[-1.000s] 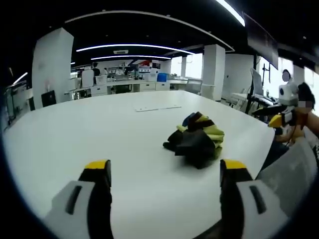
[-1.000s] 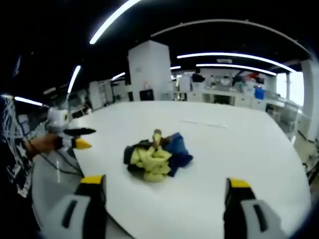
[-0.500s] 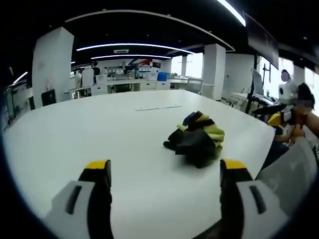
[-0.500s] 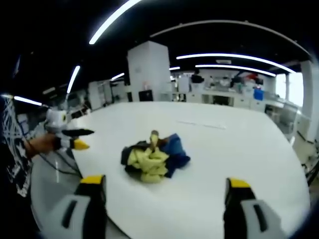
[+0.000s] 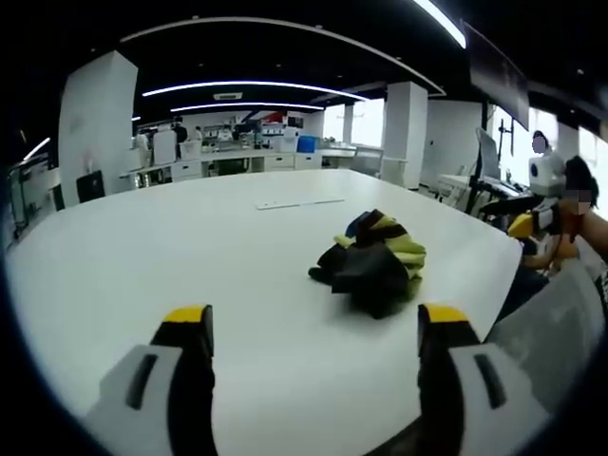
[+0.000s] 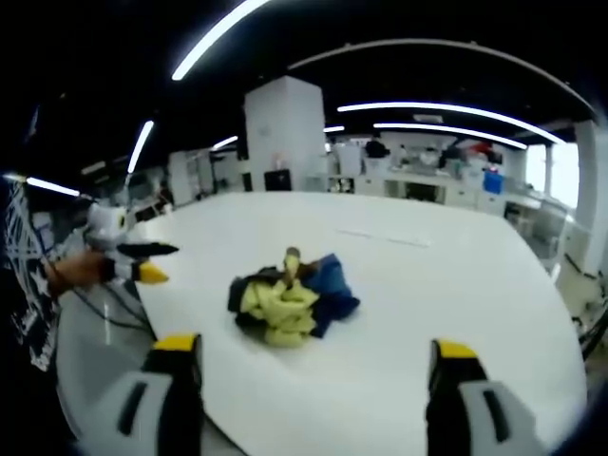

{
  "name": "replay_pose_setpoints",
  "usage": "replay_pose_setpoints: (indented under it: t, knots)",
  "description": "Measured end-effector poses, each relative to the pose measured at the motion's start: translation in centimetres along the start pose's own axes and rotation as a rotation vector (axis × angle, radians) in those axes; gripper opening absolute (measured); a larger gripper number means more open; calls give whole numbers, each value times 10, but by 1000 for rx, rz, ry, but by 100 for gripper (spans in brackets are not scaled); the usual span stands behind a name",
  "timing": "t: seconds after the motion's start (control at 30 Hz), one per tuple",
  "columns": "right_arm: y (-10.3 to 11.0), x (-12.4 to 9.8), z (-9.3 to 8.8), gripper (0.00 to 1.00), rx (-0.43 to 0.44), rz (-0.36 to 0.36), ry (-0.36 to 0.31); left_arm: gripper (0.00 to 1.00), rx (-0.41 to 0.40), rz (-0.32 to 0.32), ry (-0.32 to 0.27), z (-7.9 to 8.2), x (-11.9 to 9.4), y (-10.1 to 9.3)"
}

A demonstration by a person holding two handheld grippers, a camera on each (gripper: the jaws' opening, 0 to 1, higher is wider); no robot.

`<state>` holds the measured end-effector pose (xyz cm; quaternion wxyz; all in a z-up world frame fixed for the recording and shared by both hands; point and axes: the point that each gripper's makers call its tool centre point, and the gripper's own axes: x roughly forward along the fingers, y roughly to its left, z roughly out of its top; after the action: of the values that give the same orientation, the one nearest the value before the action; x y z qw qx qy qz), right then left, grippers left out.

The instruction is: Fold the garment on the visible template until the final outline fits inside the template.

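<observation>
The garment [image 5: 373, 265] — a crumpled heap, likely soft and light — wants gripping at an outer edge (both the left gripper [image 5: 315, 328] and the right gripper [image 6: 314, 358] stand wide, empty).

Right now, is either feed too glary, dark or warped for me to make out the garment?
Left gripper view: even overhead light, the crumpled garment sharp, only a soft shadow beneath it on the white table; fisheye bends the table edge. Right gripper view: the garment is readable with yellow and blue folds distinct; the window at far right is blown out.

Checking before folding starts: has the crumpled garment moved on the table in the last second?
No. The garment lies in the same spot on the table, beside the strip.
</observation>
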<state>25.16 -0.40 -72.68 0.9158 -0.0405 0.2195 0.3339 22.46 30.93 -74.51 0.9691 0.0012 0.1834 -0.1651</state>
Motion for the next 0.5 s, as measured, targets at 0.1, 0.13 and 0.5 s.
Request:
replay_pose_setpoints:
  t: [0.1, 0.13, 0.5]
  knots:
    - [0, 0, 0, 99, 3, 1, -2, 86, 4, -3, 7, -2, 0, -1]
    - [1, -1, 1, 99, 4, 1, -5, 86, 7, -5, 12, -3, 0, -1]
    - [-2, 4, 2, 99, 8, 14, -8, 85, 9, 13, 19, -3, 0, 2]
